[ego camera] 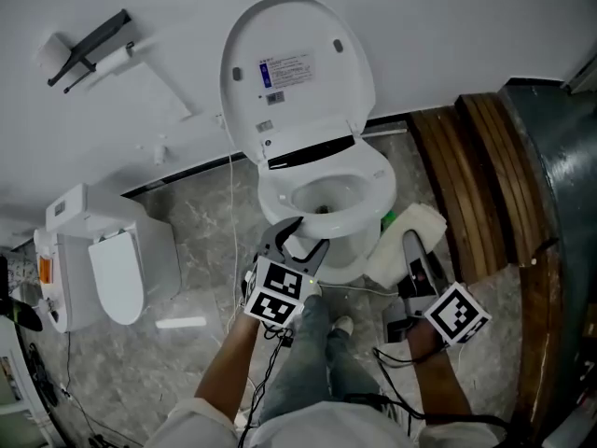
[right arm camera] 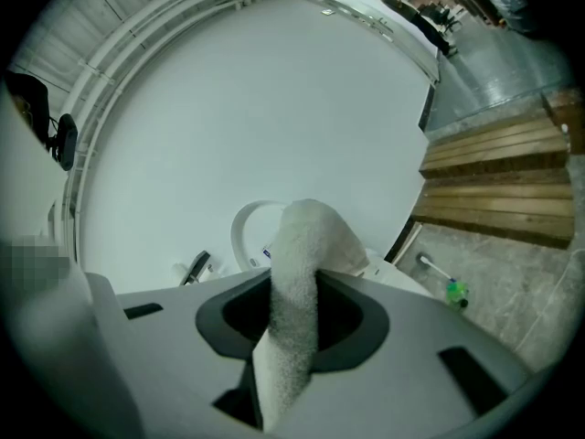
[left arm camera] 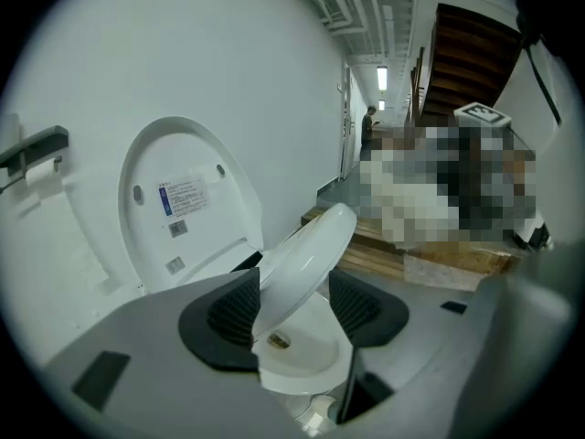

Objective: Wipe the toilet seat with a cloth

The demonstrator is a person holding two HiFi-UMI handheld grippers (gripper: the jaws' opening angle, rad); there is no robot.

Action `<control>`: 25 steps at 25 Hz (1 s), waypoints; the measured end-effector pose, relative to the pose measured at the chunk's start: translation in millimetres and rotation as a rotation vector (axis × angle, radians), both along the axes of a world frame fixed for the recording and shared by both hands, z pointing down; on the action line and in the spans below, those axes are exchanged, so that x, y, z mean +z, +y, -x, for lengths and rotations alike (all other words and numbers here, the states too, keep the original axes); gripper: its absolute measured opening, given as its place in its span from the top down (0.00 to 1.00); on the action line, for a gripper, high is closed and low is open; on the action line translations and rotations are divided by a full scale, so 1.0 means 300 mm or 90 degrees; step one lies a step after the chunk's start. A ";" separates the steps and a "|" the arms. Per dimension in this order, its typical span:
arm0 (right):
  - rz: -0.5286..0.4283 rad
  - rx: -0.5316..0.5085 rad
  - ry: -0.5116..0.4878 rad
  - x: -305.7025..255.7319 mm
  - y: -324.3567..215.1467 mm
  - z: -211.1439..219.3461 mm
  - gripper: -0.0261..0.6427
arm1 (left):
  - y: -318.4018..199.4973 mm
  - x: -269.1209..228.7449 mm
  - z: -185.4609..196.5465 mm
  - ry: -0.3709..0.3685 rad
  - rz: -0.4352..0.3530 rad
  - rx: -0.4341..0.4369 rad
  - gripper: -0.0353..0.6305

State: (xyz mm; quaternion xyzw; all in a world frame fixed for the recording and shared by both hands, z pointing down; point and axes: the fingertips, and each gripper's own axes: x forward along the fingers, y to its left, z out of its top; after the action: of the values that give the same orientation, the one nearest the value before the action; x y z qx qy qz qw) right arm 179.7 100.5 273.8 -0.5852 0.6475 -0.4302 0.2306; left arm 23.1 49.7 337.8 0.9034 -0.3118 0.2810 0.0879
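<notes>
A person stands over a white ceramic toilet bowl [ego camera: 359,215] whose oval white lid [ego camera: 297,73] is tipped up against the wall. The left gripper [ego camera: 297,241] has its jaws set fairly wide and apparently clamped on the front rim of the white plastic toilet seat [left arm camera: 306,254], which the left gripper view shows tilted up off the bowl. The right gripper [ego camera: 410,252] hangs just beside the bowl, over the grey marbled floor [ego camera: 187,241], jaws pinched together on a folded white terry cloth [right arm camera: 306,236] that stands up between them. The cloth is clear of the seat and no part of the ring shows contact with it, so the wiping looks not yet begun: the whole seat remains to be wiped.
</notes>
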 end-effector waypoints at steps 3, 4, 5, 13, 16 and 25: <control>0.013 -0.001 0.002 0.034 0.038 -0.008 0.81 | 0.067 0.066 -0.011 -0.024 -0.006 0.010 0.57; 0.018 -0.003 0.006 0.046 0.053 -0.012 0.81 | 0.086 0.084 -0.015 -0.030 -0.007 0.014 0.57; 0.022 -0.004 0.010 0.058 0.067 -0.017 0.81 | 0.104 0.099 -0.018 -0.035 -0.009 0.017 0.57; 0.048 0.002 0.011 0.151 0.165 -0.036 0.81 | 0.193 0.192 -0.027 -0.052 -0.039 0.046 0.57; 0.060 0.000 0.016 0.177 0.200 -0.037 0.81 | 0.225 0.234 -0.029 -0.062 -0.032 0.063 0.57; 0.089 0.012 0.017 0.270 0.296 -0.035 0.81 | 0.319 0.366 -0.031 -0.052 0.040 0.109 0.57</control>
State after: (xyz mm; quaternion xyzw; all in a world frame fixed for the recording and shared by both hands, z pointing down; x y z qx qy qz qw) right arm 190.0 189.3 354.8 -0.6115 0.6136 -0.4644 0.1844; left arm 32.4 145.5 447.6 0.9114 -0.2274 0.3339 0.0791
